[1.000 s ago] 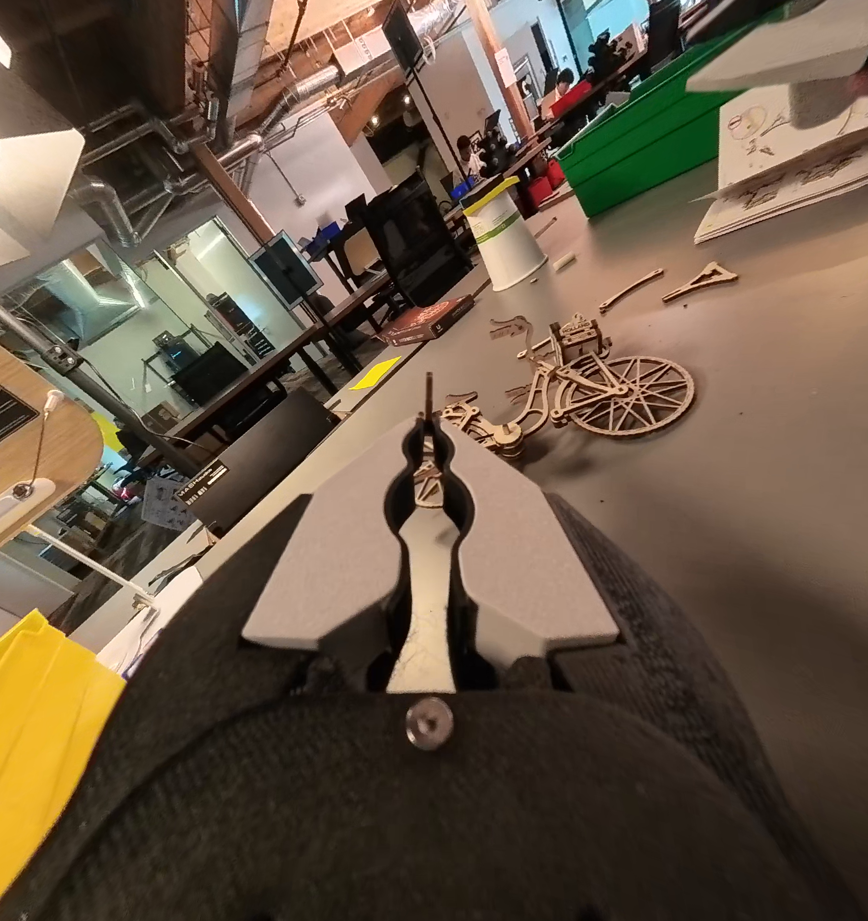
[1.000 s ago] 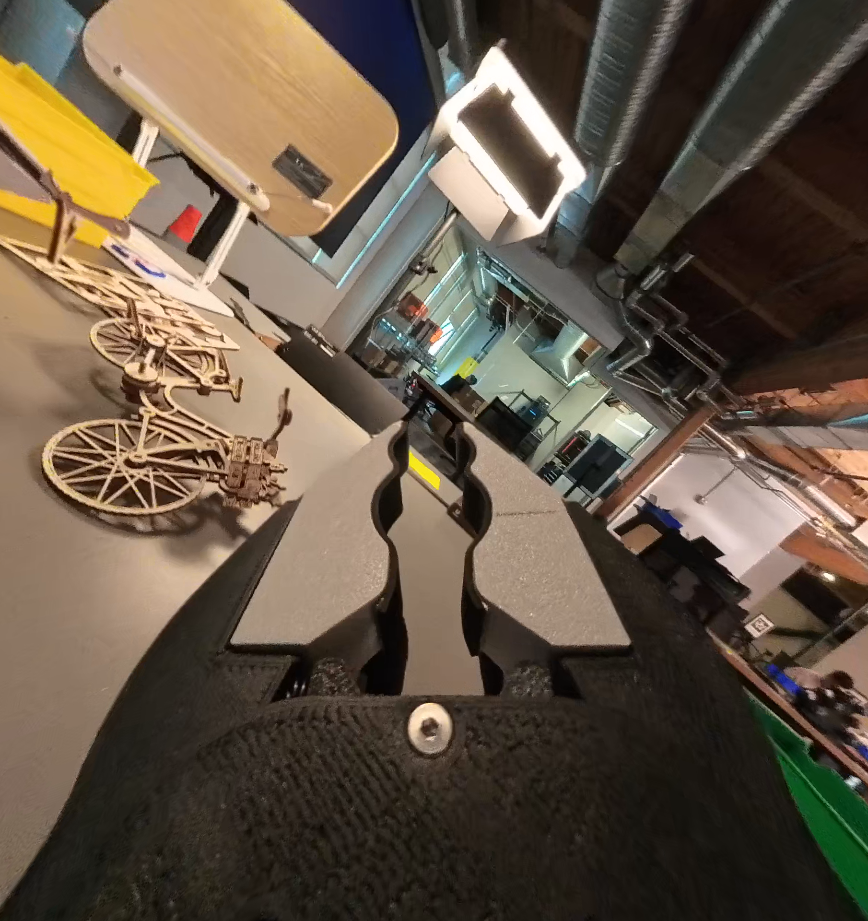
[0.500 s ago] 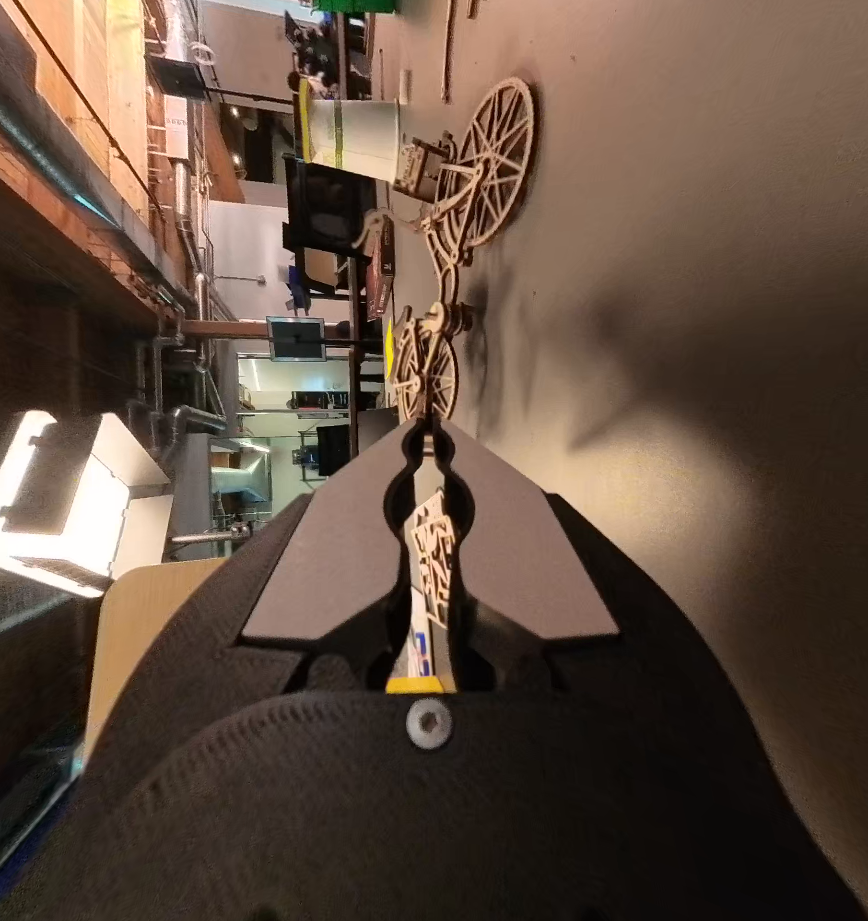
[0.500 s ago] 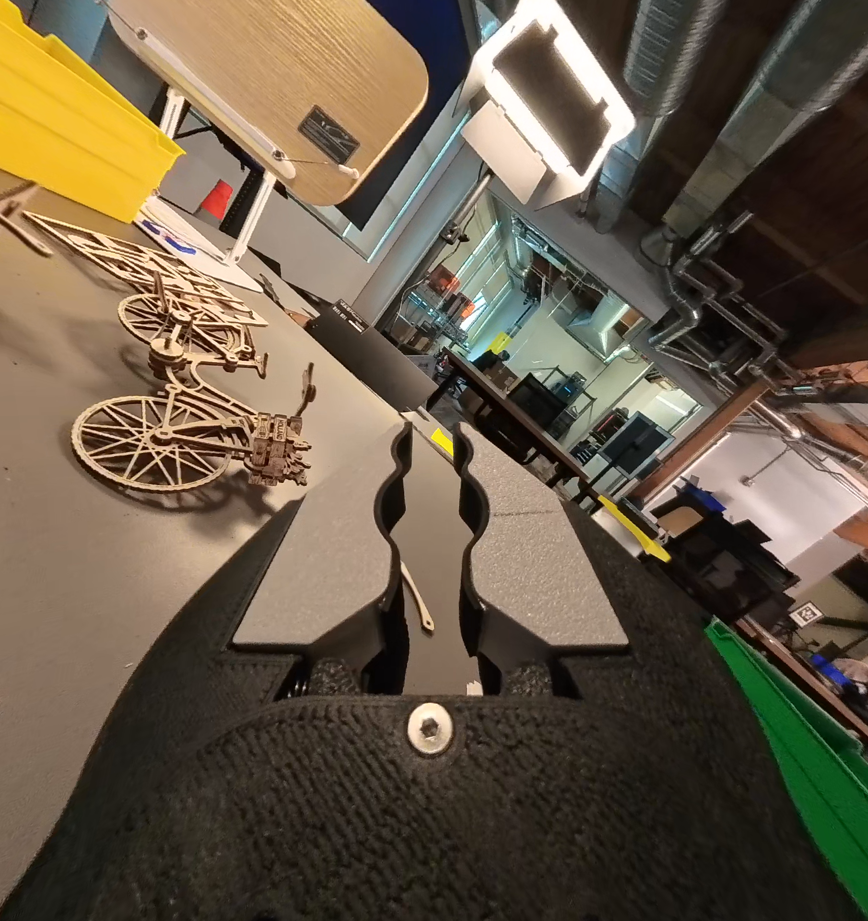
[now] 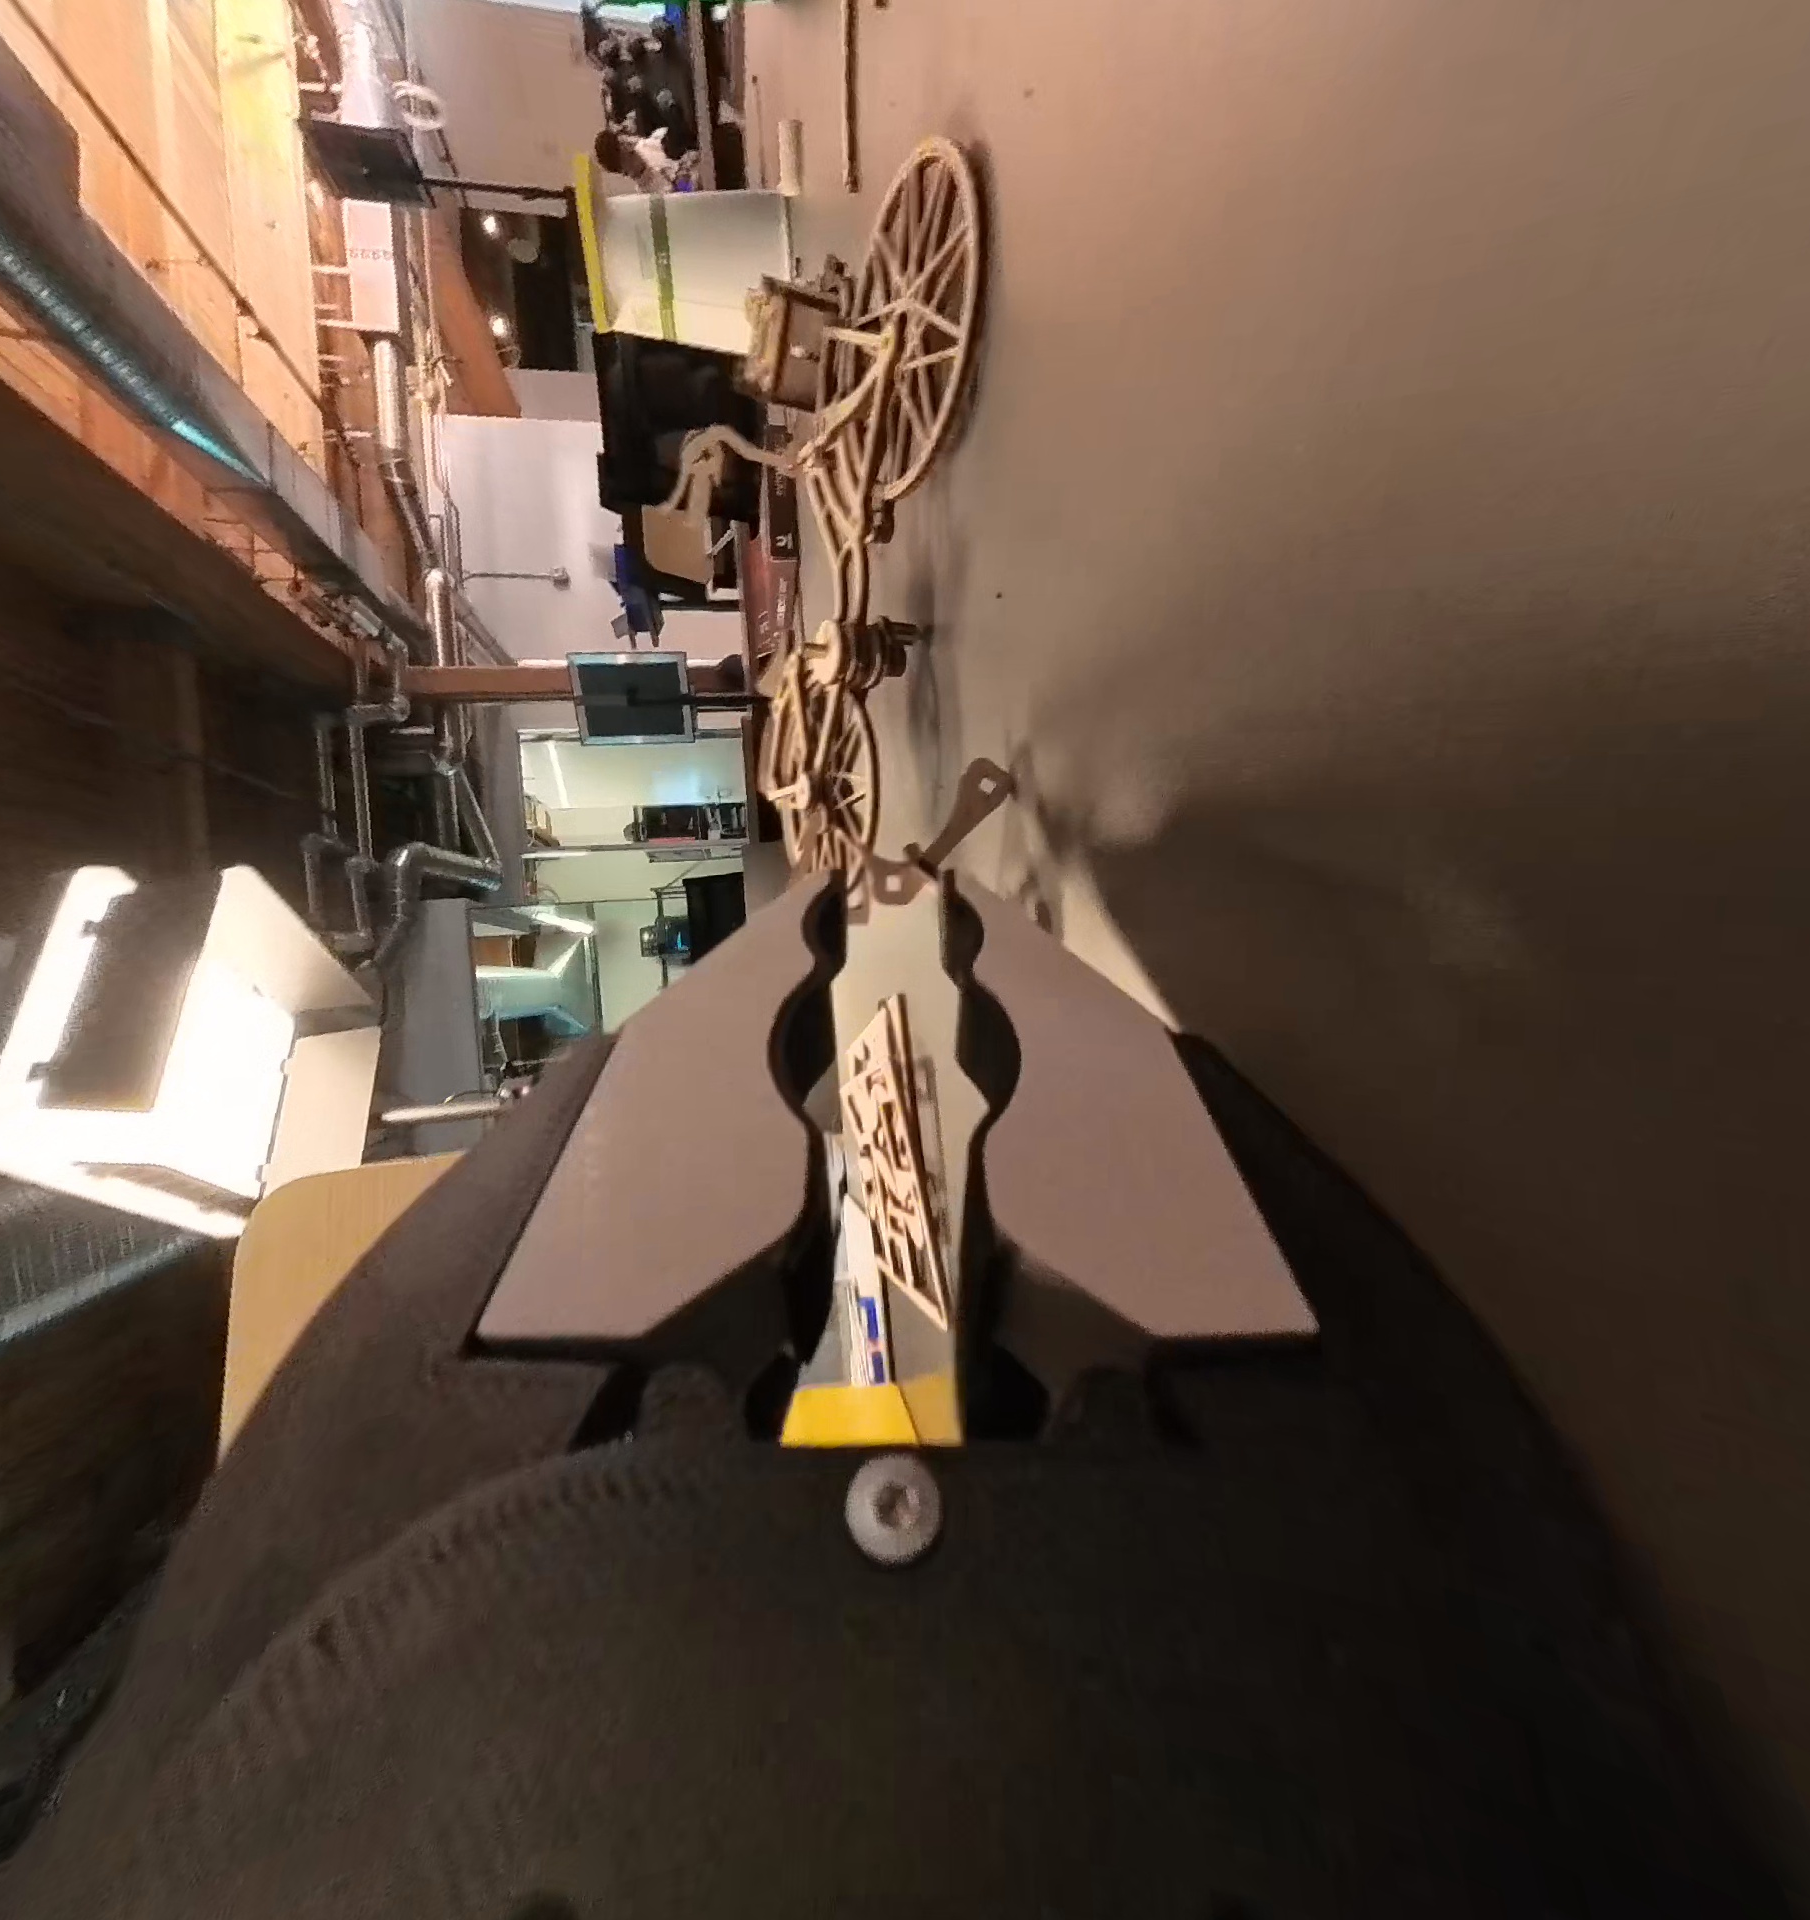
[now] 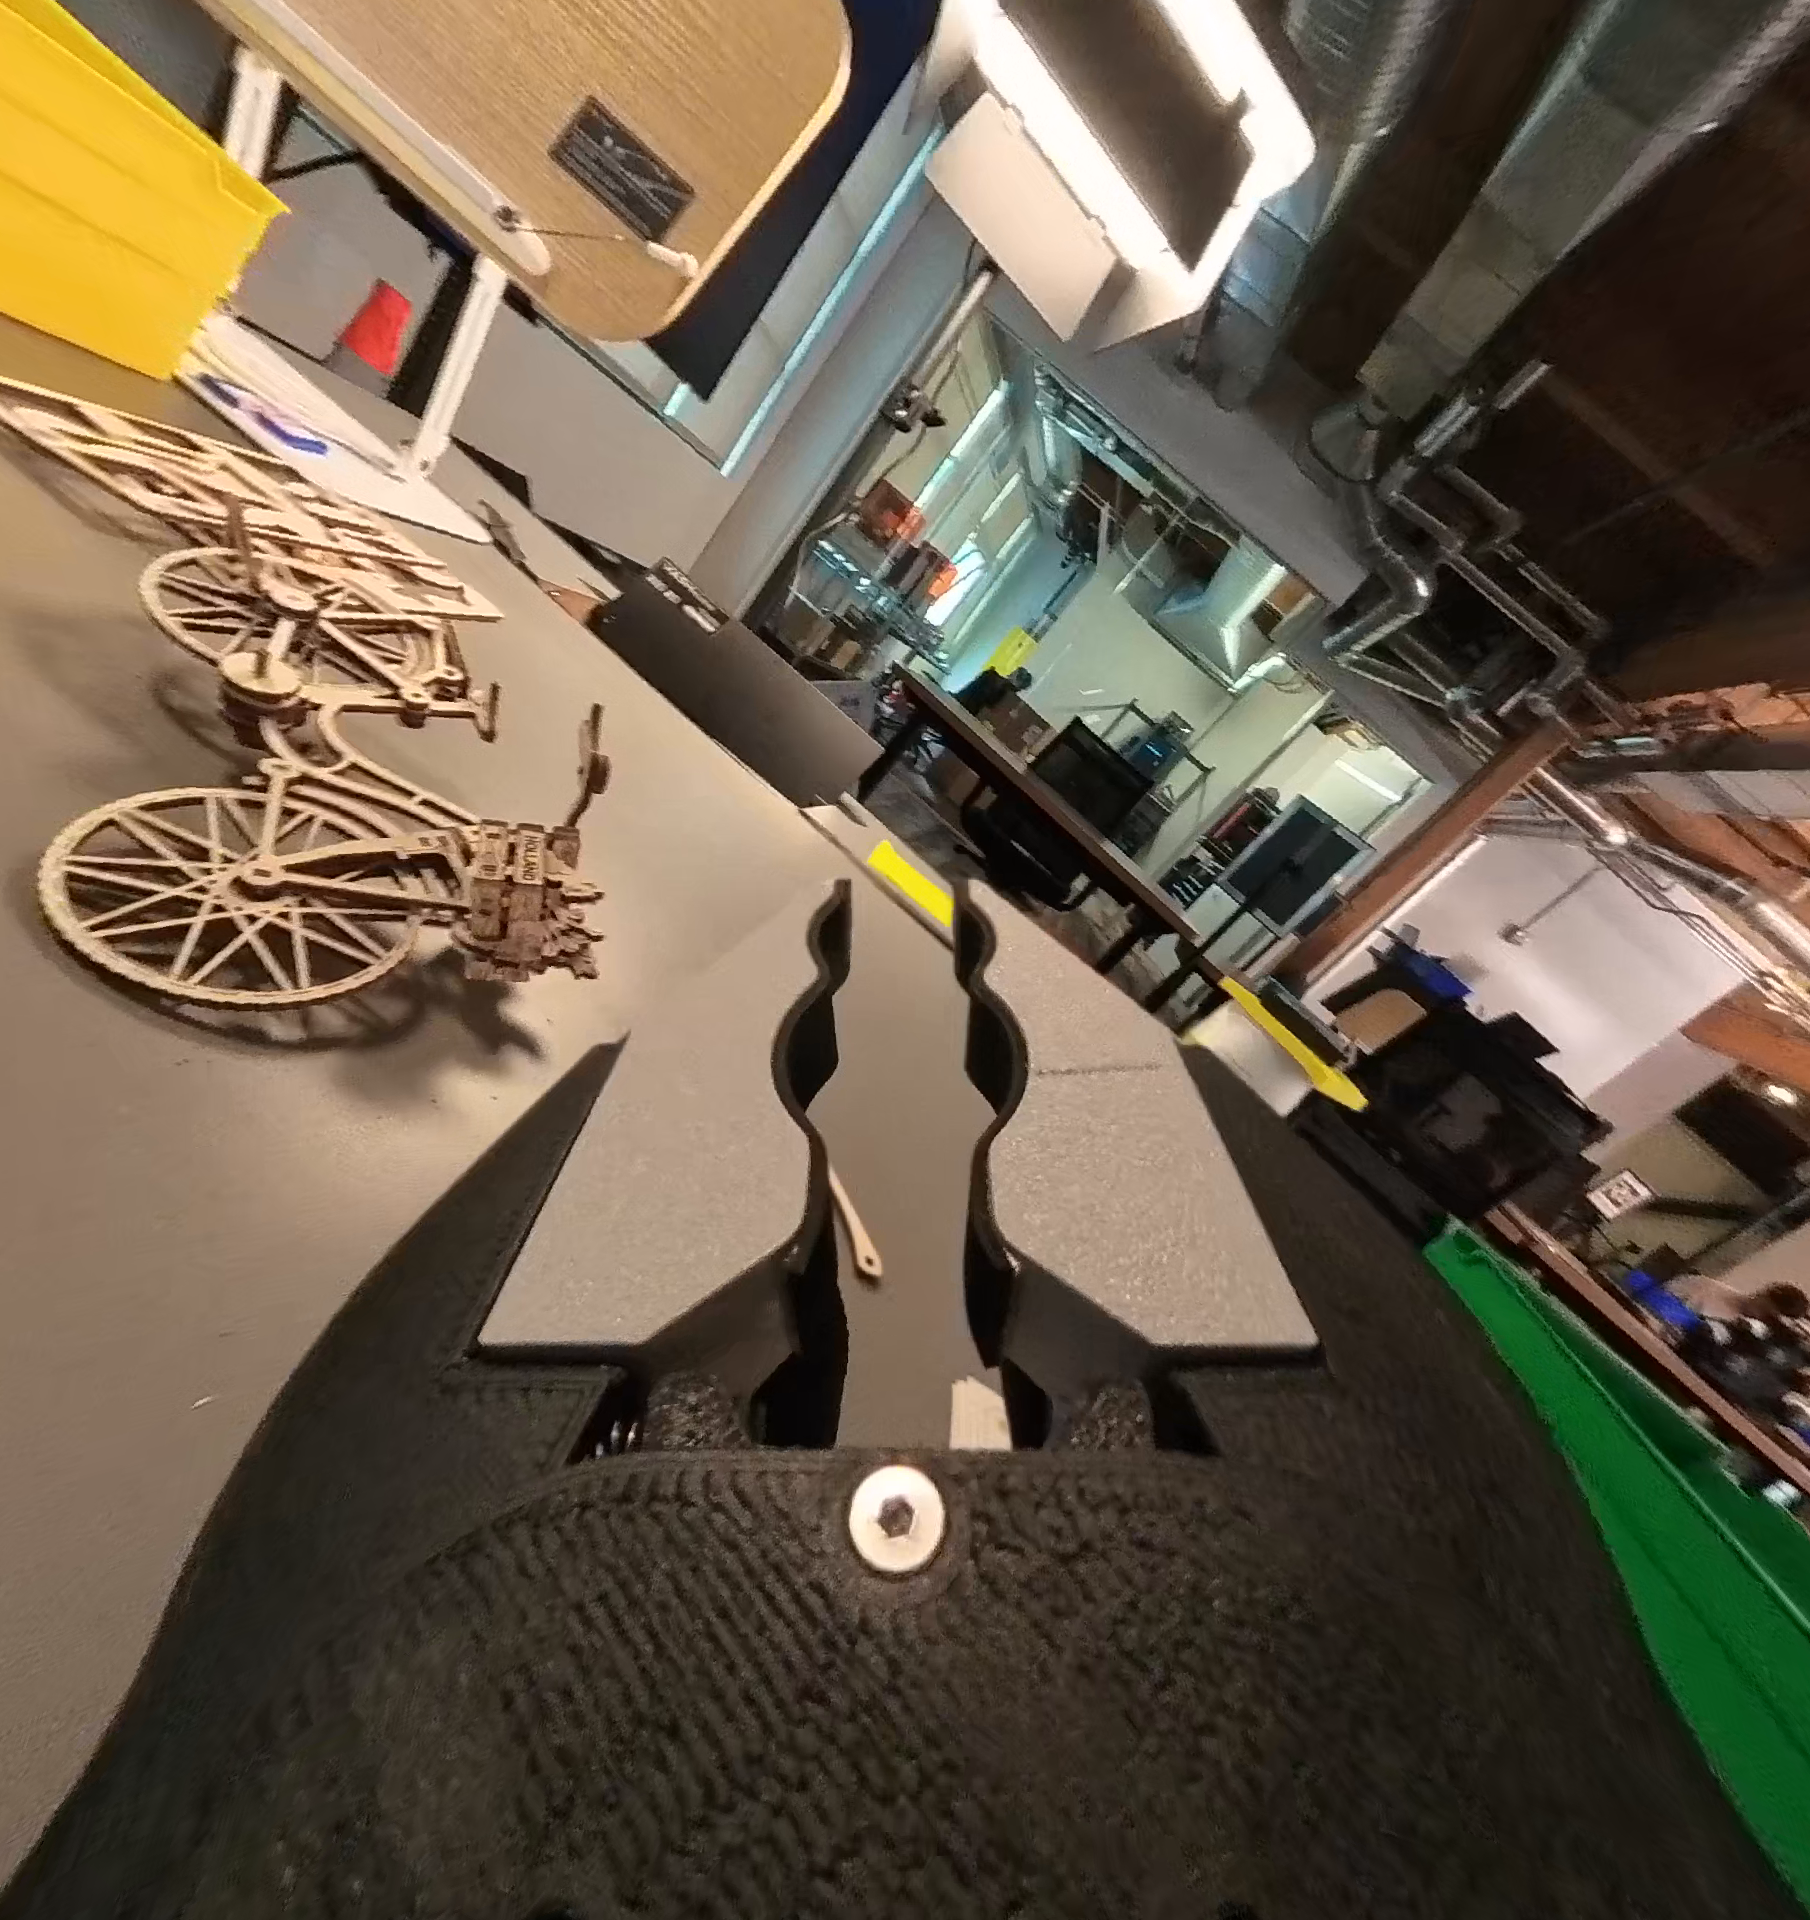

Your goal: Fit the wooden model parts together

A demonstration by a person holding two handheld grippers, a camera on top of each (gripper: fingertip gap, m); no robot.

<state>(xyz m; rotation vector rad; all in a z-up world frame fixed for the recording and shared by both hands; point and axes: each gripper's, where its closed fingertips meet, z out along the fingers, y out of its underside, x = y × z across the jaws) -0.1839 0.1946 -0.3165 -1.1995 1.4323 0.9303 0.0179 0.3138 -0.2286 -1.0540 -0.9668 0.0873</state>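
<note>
Wooden bicycle model: one, lying on its side on the bench; also seen in the left wrist view
Spoked wheels on it: two; large one; farther one
Loose wooden parts: two told apart; a small angled piece at the left gripper's tips; a thin curved sliver on the bench between the right gripper's fingers
Cut-out wooden sheets: at least one, flat beyond the bicycle; stack count not clear
Yellow bins: one
Green bins: one
White tubs: one
Grippers: two, one per view
</note>
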